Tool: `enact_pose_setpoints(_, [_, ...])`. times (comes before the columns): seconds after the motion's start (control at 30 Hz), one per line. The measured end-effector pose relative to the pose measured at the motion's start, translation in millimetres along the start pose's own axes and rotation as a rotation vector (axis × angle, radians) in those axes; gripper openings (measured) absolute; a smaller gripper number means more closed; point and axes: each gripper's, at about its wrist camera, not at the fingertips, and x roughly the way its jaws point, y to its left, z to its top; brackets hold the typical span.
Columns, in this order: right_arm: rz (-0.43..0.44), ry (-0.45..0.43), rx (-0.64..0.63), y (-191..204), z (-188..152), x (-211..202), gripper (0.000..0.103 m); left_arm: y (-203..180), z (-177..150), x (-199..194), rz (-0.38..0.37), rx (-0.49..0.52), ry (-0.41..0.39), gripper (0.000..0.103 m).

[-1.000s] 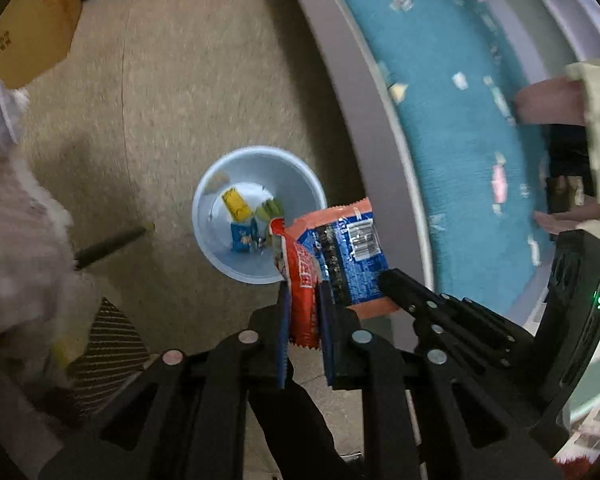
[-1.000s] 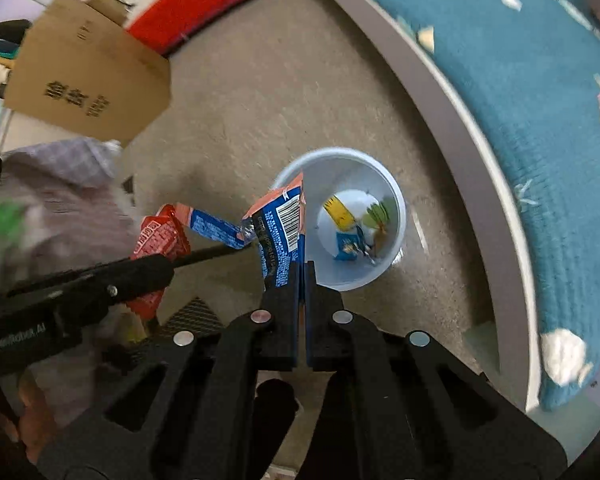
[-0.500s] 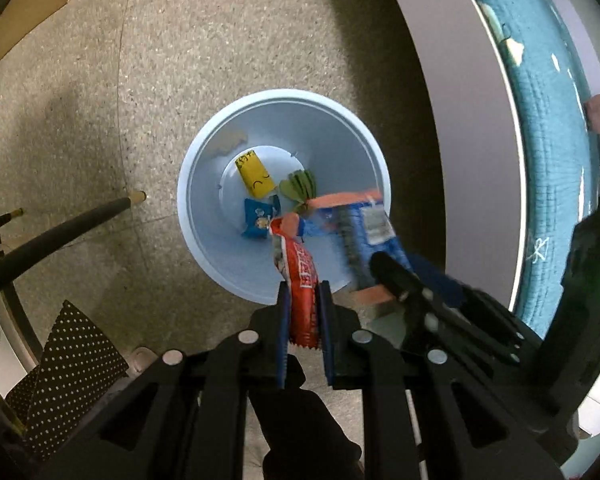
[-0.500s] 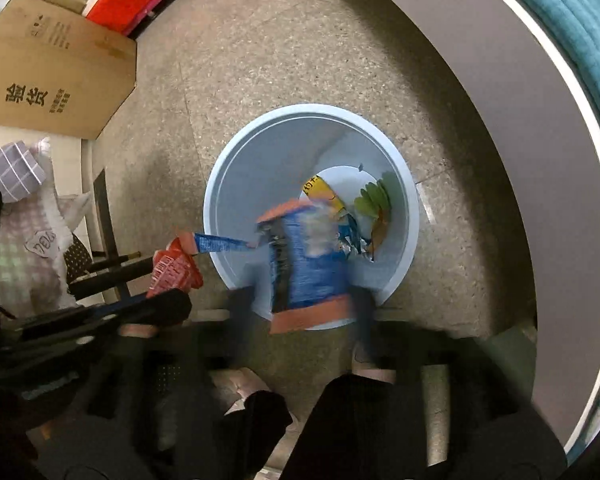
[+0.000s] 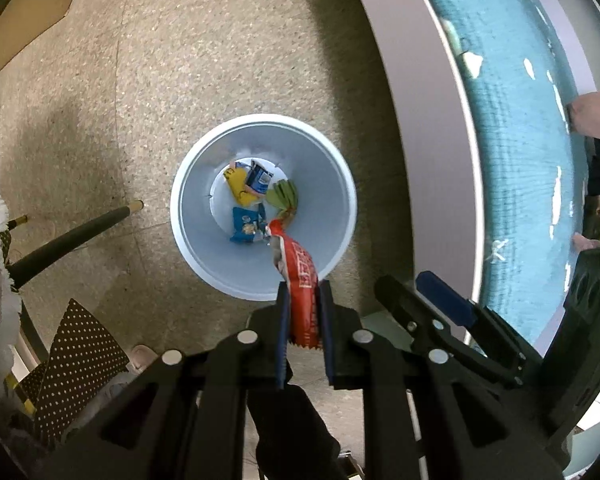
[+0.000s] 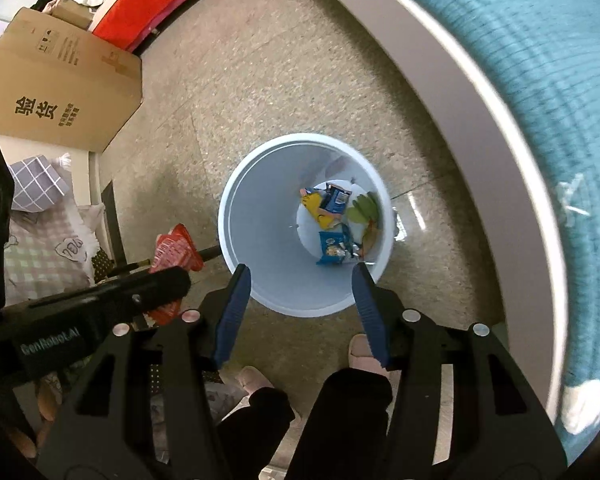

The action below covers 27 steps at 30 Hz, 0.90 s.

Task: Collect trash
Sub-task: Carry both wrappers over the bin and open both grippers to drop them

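Left wrist view: left tongs (image 5: 303, 300) point steeply down over a pale blue bin (image 5: 188, 236) on the speckled floor (image 5: 220, 60). Narrow grip, pads pressed on a red wrapper (image 5: 300, 280) with white print too blurred to read; its free end hangs over the bin's opening. The right tongs appear here only from the side, at lower right. A dark chair leg (image 5: 72, 236) and a black dotted cloth (image 5: 80, 360) show at left; neither is clear in the other view.

Right wrist view: right tongs (image 6: 300, 276) stand wide above the bin's near rim (image 6: 300, 312), nothing between the blue pads (image 6: 232, 316). Only this view shows a cardboard box (image 6: 60, 88) with printed Chinese characters, the left tool's body marked "GenRobot.AI", and the person's two slippered feet (image 6: 252, 380).

Bin contents, counted in both views: four pieces. One yellow packet (image 6: 316, 208), one blue packet with barcode label (image 6: 336, 198), one blue snack bag (image 6: 332, 248), one green wrapper (image 6: 364, 210). Teal rug (image 6: 540, 80) with pale border curves along the right.
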Motion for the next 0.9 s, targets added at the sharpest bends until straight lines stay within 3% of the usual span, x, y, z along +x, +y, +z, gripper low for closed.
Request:
enact_pose_setpoints(0.1, [-0.024, -0.013, 0.009, -1.8, -0.3, -17.8, 0.053, -8.6, -1.8, -14.5, -0.014, 0.002, -0.002, 0.017])
enact_pose_setpoints(0.13, [-0.029, -0.018, 0.013, -3.2, -1.6, -26.7, 0.053, -11.0, -2.8, -20.5, -0.024, -0.003, -0.002, 0.022])
enact_pose_setpoints(0.2, [-0.041, -0.030, 0.016, -5.0, -4.8, -46.5, 0.053, -15.1, -5.5, -33.2, -0.042, -0.009, -0.013, 0.042])
enact_pose_setpoints(0.23, [-0.044, -0.034, 0.016, -3.6, -6.3, -54.2, 0.053, -17.8, -8.0, -43.9, -0.036, -0.010, -0.038, 0.060])
enact_pose_setpoints(0.27, [-0.044, -0.037, 0.016, -2.9, -8.1, -62.3, 0.053, -19.3, -11.0, -52.8, -0.029, -0.008, -0.057, 0.065])
enact_pose_setpoints(0.57, [-0.006, -0.093, -0.003, 32.4, -33.1, -149.3, 0.055, -9.3, -53.9, -143.8, 0.015, -0.007, -0.130, 0.068])
enact_pose_setpoints(0.7, [0.023, -0.136, -0.032, 68.0, -41.7, -188.7, 0.056, 7.0, -84.1, -202.2, 0.008, 0.005, -0.201, 0.068])
enact_pose_setpoints(0.9, [0.077, -0.240, -0.139, 154.7, -61.4, -245.4, 0.058, 61.0, -139.0, -299.7, -0.001, 0.015, -0.354, 0.071])
